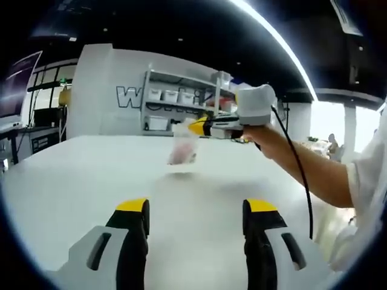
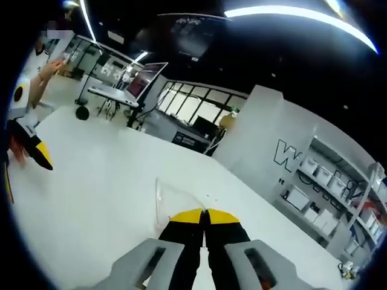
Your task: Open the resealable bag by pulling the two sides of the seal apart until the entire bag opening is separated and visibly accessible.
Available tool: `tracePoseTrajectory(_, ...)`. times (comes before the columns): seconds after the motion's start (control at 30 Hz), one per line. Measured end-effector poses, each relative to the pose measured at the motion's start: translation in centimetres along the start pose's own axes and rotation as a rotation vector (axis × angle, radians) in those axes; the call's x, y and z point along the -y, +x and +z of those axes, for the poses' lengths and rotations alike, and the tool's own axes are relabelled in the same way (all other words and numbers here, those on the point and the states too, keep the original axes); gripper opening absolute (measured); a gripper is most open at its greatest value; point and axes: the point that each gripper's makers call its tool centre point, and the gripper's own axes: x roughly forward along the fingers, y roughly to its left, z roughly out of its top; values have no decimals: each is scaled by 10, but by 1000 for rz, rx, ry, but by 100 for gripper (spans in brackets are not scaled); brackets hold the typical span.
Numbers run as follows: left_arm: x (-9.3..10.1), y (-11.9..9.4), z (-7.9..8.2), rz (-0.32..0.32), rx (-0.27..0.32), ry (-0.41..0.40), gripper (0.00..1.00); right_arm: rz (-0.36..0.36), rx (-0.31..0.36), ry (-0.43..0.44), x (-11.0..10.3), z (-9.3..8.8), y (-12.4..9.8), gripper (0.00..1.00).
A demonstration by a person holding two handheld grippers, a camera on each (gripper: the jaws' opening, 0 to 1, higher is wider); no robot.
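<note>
The right tool (image 2: 204, 212) is closed on the bag (image 1: 182, 148) rim; the left tool (image 1: 196, 205), at 6 o'clock, is open, so the seal seems not yet pulled apart.

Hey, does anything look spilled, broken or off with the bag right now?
Nothing spilled or damaged. The resealable bag hangs above the white table, pinched at its top by the right gripper with jaws shut. The left gripper stands open and apart from it.
</note>
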Motion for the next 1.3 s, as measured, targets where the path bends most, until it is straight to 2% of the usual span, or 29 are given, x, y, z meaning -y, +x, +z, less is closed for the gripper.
tracePoseTrajectory(0.6,-1,-2,-1,-4,1,-2,60,-14,-11,12,17,-5,17,0)
tracePoseTrajectory(1.3,0,-1,-4,-12,-11,-5,59,-29,-34,50,46,-24,47,0)
